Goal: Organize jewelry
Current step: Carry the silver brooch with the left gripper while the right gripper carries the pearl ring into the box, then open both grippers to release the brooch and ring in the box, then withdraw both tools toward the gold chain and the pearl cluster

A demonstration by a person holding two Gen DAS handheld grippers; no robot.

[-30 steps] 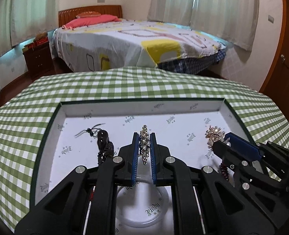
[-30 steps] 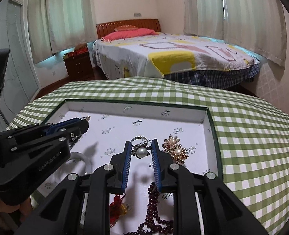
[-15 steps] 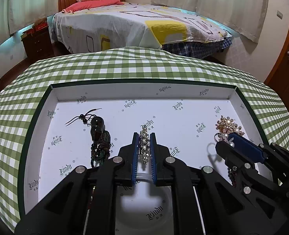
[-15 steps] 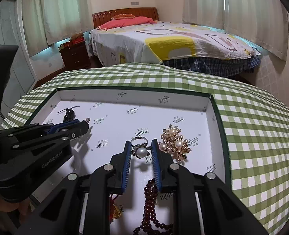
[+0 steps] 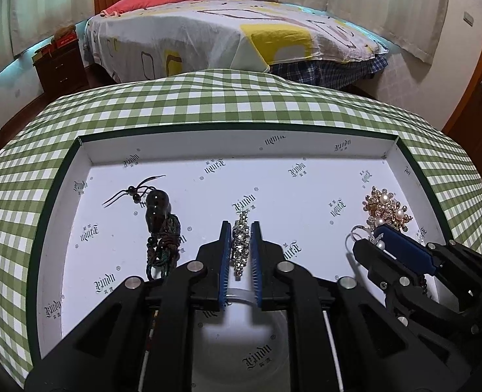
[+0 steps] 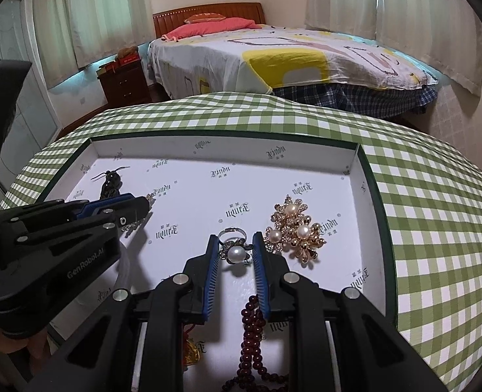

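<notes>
Left gripper [image 5: 241, 228] clamps a rhinestone clip [image 5: 240, 248] above the tray [image 5: 241, 145]; right gripper [image 6: 234, 245] clamps a pearl ring [image 6: 235, 253] beside a gold brooch [image 6: 295, 228].

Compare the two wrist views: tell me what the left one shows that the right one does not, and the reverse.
Only the left wrist view shows the rhinestone piece held lengthwise between the left gripper and the clear round dish below it. Only the right wrist view shows the dark red bead strand and the pearl ring face-on between the right gripper. Both show the white box, the gold pearl brooch and the dark pendant with cord.
</notes>
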